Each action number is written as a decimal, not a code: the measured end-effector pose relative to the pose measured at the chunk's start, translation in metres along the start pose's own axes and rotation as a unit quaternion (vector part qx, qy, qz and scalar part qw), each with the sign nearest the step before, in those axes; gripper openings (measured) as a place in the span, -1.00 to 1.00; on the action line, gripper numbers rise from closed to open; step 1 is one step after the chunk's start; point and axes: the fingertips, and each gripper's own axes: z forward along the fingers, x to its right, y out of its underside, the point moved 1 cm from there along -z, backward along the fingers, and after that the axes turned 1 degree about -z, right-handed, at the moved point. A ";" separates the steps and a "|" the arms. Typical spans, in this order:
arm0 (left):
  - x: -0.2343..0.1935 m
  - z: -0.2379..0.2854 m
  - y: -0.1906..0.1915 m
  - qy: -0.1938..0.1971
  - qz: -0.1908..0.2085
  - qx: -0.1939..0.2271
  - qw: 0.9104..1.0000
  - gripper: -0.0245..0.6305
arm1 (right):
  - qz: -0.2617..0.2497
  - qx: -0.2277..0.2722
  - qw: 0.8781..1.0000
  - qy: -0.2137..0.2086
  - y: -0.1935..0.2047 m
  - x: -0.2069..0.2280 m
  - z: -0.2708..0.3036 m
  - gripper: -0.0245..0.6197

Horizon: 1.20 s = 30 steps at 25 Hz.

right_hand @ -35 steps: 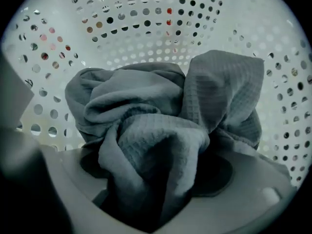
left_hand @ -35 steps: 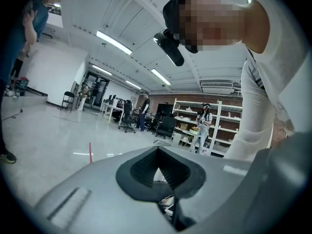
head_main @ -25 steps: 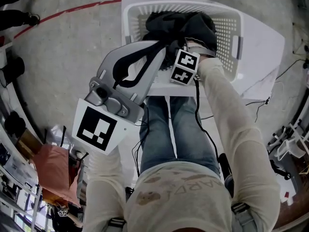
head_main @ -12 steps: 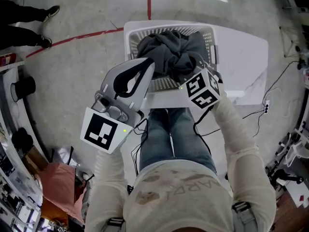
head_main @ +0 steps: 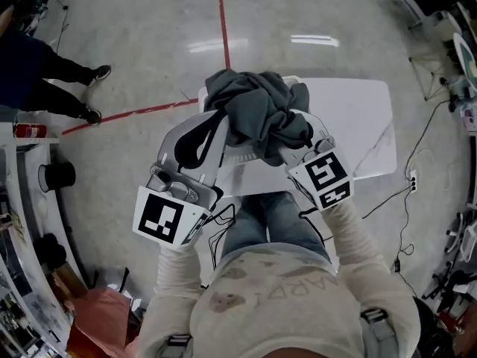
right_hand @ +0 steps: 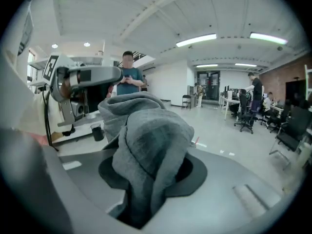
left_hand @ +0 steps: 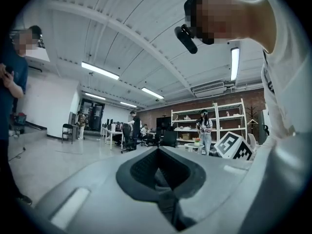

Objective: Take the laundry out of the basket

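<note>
The lifting-out step is in hand. The left tongs [left_hand: 161, 175] are seen closed, and what looks like a small fold of grey cloth is pinched deep between them. The right tongs [right_hand: 148, 179] are closed on a thick fold of the same grey cloth [head_main: 257, 114], which is squeezed into the gap and puffs out above it. The cloth is held up in the air between both tongs, in one bunched lump, above the white table [head_main: 361, 125]. The basket is covered by the lump in the head view, so it cannot be told if more laundry lies inside.

Next, it is judged, the lump has to be carried sideways, clear of the basket, and set down on a bare part of the table before the tongs are opened.

The tongs are made of smooth, hard, pale grey plastic with rounded shapes. The cloth is soft, thick and a bit fuzzy, like a sweater, with deep folds. The table top is flat, white and smooth. Far below, the floor [head_main: 149, 36] is grey and shiny, and a red line [head_main: 221, 21] is painted on it.
</note>
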 end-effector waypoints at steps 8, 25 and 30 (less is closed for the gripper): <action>0.029 -0.030 -0.064 0.005 0.018 0.042 0.999 -0.93 | 0.028 0.129 0.990 0.045 -0.081 -0.010 -0.094 -0.43; 0.063 -0.065 -0.088 0.050 0.025 0.063 0.996 -0.93 | 0.052 0.227 0.968 0.095 -0.133 -0.030 -0.167 -0.46; 0.078 -0.047 -0.089 0.053 0.027 0.062 0.996 -0.93 | 0.040 0.230 0.967 0.101 -0.129 -0.016 -0.179 -0.47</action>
